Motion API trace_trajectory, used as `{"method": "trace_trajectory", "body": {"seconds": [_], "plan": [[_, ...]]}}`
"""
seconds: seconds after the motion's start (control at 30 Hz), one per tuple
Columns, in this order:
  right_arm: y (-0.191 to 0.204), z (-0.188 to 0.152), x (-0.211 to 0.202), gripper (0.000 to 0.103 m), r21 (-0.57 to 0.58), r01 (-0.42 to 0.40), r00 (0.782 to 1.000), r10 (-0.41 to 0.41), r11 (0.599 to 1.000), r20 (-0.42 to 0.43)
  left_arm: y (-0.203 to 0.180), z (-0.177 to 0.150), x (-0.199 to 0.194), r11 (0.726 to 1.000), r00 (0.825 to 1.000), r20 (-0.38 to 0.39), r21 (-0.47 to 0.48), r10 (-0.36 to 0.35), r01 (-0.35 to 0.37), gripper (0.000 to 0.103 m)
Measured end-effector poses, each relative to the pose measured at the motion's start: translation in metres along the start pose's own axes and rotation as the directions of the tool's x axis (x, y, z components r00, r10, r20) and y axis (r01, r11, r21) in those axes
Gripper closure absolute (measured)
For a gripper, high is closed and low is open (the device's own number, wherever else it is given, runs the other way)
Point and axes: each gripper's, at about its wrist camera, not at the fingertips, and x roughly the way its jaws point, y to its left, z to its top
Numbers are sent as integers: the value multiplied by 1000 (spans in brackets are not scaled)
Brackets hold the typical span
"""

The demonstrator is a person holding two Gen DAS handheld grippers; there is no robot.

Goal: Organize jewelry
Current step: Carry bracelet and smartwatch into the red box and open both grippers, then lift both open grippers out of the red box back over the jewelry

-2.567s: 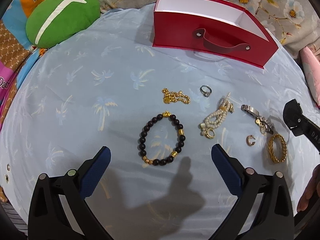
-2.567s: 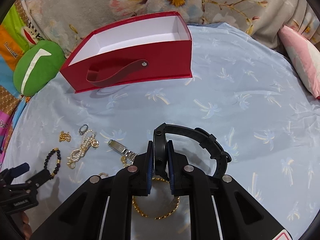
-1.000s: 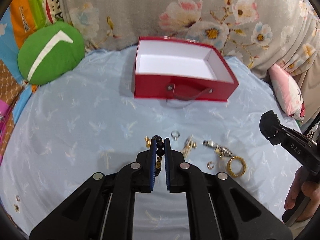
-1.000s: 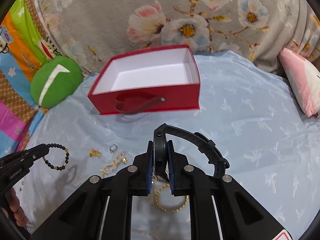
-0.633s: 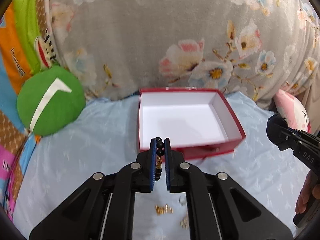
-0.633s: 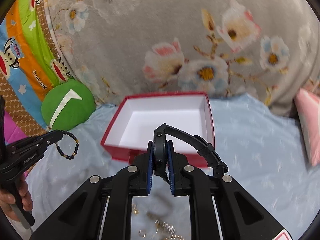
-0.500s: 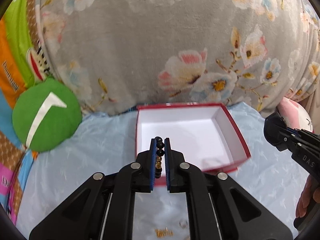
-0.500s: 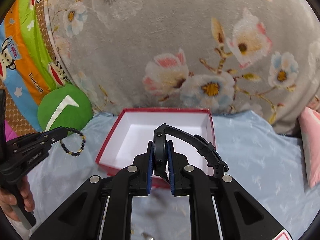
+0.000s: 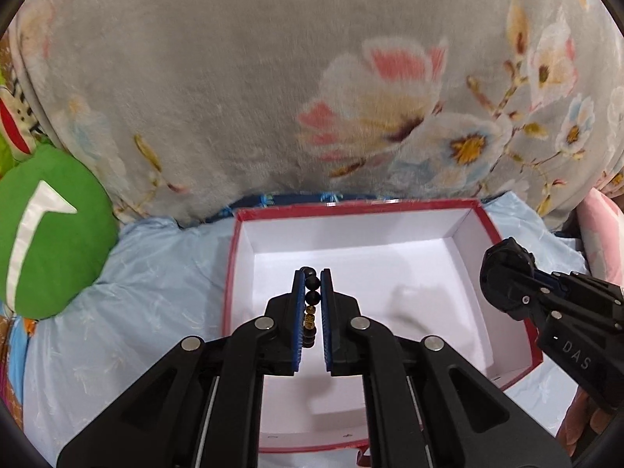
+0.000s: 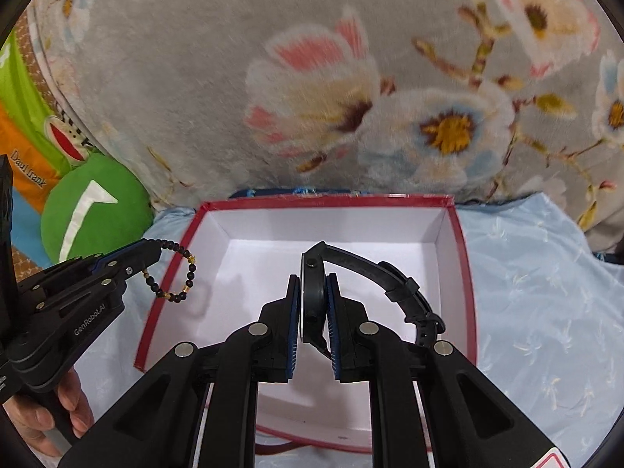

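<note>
My left gripper [image 9: 312, 273] is shut on a black bead bracelet [image 9: 311, 300] with gold beads, held above the red box [image 9: 479, 210] with its white inside. In the right wrist view the same bracelet [image 10: 183, 269] hangs from the left gripper [image 10: 154, 247] over the box's left rim [image 10: 167, 273]. My right gripper [image 10: 314, 279] is shut on a black watch [image 10: 312, 292]; its strap [image 10: 390, 277] arcs off to the right over the box. In the left wrist view the right gripper [image 9: 503, 269] is at the box's right wall.
A grey flowered blanket [image 9: 312, 78] rises just behind the box. A green round cushion [image 9: 43, 234] lies at the left and a pink pillow [image 9: 600, 230] at the right. Pale blue sheet [image 10: 546, 292] surrounds the box. A hand [image 10: 50, 421] holds the left gripper's handle.
Both grippers have moved forward from the loose jewelry on the sheet to above the box, each carrying its piece. The box now fills the lower middle of both views.
</note>
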Motion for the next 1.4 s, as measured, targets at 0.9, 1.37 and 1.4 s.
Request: {"method": "trace_trajectory", "body": {"seconds": [0.9, 1.37, 1.4], "plan": [[-7, -17, 64, 35, -80, 48, 944, -71, 996, -321, 12, -13, 11, 993, 995, 6, -58, 100, -99, 14], [-8, -40, -48, 35, -80, 97, 988, -105, 992, -109, 1, -44, -43, 997, 998, -3, -38, 64, -64, 14], [-7, -46, -57, 35, -87, 104, 989, -112, 991, -96, -1, -49, -49, 997, 998, -7, -26, 70, -70, 14]]}}
